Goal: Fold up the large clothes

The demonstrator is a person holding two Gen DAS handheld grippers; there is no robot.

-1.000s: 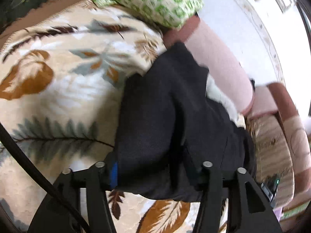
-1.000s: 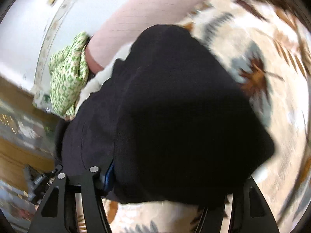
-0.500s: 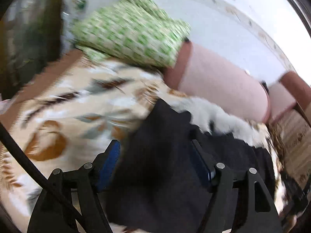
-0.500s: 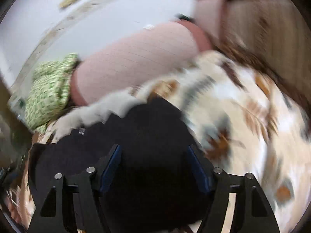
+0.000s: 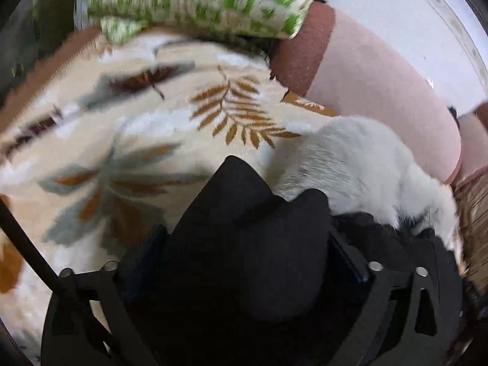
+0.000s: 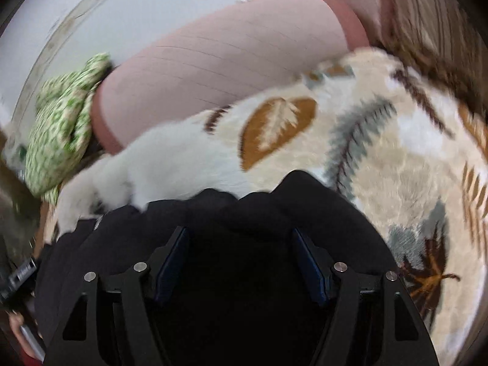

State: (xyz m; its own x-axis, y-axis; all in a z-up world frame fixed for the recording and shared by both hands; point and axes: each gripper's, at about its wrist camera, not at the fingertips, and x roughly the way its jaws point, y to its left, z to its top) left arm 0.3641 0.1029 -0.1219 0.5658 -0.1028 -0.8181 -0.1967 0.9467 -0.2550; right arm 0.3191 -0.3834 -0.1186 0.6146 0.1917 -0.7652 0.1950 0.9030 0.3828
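Note:
A black garment (image 5: pixel 238 189) with a white fluffy part (image 5: pixel 350 158) lies on a leaf-patterned blanket (image 5: pixel 137 128). My left gripper (image 5: pixel 244 238) hangs over its near fold. Its jaws are opening wide, and the black cloth lies loose between them without being pressed. In the right wrist view the same garment (image 6: pixel 305 195) and the white fluffy part (image 6: pixel 170 158) fill the lower half. My right gripper (image 6: pixel 238 231) stands open over the garment. Both blue pads (image 6: pixel 170 259) show their bare inner faces, with dark cloth lying between them.
A pink bolster cushion (image 5: pixel 381 97) (image 6: pixel 228 52) runs along the back against a white wall. A green checked pillow (image 5: pixel 198 0) (image 6: pixel 58 128) lies at one end of it. The blanket (image 6: pixel 396 152) spreads wide on both sides of the garment.
Both grippers have swung forward over the garment toward the pink cushion. The left jaws have spread much wider and let go of the black fold, which now lies lower on the blanket.

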